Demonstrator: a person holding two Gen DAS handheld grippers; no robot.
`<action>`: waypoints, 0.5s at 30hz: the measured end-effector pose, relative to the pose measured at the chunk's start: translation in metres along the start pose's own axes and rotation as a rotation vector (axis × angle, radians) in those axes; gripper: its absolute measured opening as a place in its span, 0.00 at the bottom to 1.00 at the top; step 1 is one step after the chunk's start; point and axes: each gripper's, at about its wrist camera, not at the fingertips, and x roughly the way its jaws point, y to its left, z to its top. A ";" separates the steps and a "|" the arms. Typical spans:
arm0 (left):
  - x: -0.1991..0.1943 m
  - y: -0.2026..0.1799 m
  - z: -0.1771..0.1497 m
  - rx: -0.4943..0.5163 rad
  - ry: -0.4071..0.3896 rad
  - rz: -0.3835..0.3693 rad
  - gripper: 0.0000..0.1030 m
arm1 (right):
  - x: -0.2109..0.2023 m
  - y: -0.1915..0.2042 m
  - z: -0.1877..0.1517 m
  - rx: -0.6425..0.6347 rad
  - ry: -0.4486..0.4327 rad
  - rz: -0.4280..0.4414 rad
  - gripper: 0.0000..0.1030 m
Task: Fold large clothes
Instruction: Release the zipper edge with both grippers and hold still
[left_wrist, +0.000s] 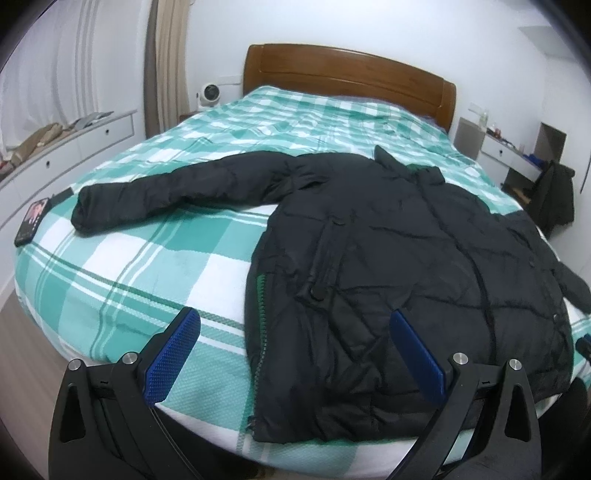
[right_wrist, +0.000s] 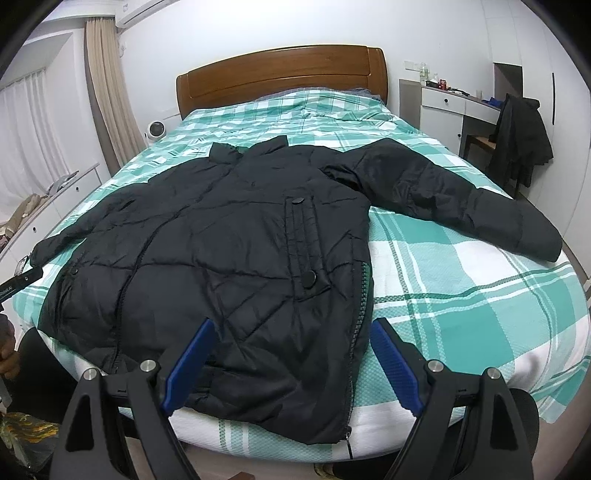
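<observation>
Presently, a black padded jacket (left_wrist: 406, 258) lay flat, front up, across the foot half of the bed (left_wrist: 129, 266), its hem reaching the foot edge and its collar toward the headboard (right_wrist: 280, 74). One sleeve (left_wrist: 166, 188) stretched toward the left edge of the bed; the other sleeve (right_wrist: 461, 195) stretched toward the right edge. No fold had yet been made.

The left tool (left_wrist: 293, 354) was held above the foot edge, jaws wide apart, nothing between them, over the left side seam near the hem. The right tool (right_wrist: 291, 354) was likewise wide open and empty, over the hem near the green zip (right_wrist: 360, 295). Neither tool touched the fabric as far as could be seen.

Judged from the quilting and sheen, the jacket would be soft, bulky and fairly light, with a slick shell likely to slip from a shallow pinch and padding likely to spring back after folding. A grip should take a full thickness of fabric. Sound places to take hold appeared to be the cuffs, for laying the sleeves across the body, and the hem corners, for carrying the lower part up toward the collar.

A phone (left_wrist: 31, 221) lay near the left edge, close to the sleeve end, and could be disturbed when that sleeve was lifted.
</observation>
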 end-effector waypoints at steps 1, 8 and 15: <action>-0.001 -0.001 0.001 0.003 -0.001 -0.001 0.99 | 0.000 -0.001 0.000 0.003 -0.001 0.001 0.85; -0.004 -0.007 0.004 0.032 -0.011 0.008 0.99 | 0.000 -0.005 0.002 0.023 -0.012 -0.011 0.85; -0.006 -0.009 0.004 0.040 -0.012 0.012 0.99 | -0.001 -0.007 0.002 0.029 -0.009 -0.012 0.85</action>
